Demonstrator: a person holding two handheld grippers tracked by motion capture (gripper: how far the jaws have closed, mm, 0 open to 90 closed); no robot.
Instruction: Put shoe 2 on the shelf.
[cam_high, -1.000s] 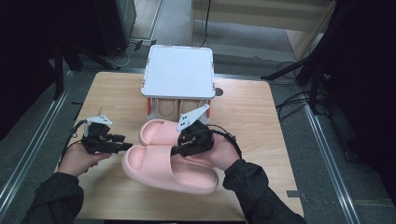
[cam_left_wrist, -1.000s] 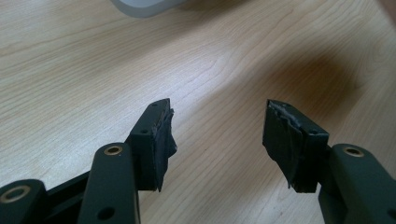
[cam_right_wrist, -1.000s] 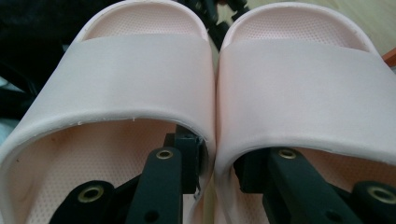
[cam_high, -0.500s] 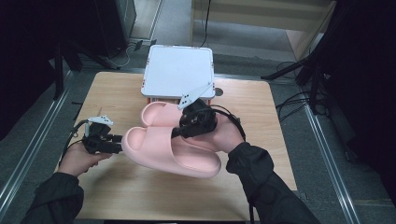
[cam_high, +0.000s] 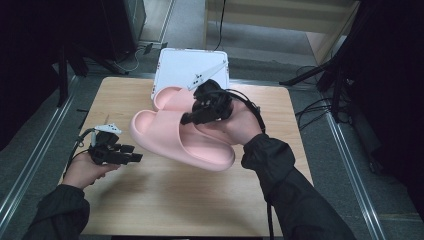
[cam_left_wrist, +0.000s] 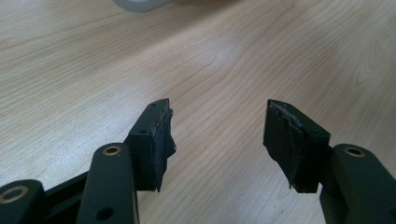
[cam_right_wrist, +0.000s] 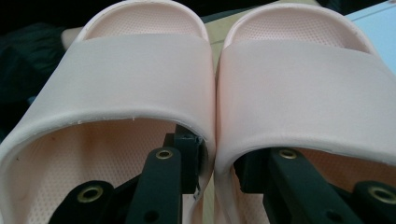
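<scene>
Looking along the right gripper (cam_right_wrist: 212, 186) in its own view: one jaw sits inside each pink slipper (cam_right_wrist: 140, 84), under the straps, pinching the two touching inner walls together. Jaws are closed down to a narrow gap on those walls, so it grips both slippers at once. That pinch is hidden in the high view, where the right gripper (cam_high: 192, 119) and hand cover it. What the high view adds: the pair of slippers (cam_high: 175, 142) hangs in the air above the middle of the wooden table (cam_high: 165, 205), side by side, tilted, one end reaching toward the white box (cam_high: 180, 67) at the table's far edge.

Left gripper (cam_high: 131, 155) is held low at the table's left side, well apart from the slippers. Its own view has the left gripper (cam_left_wrist: 217, 135) jaws wide apart, bare wood between them, nothing held.
</scene>
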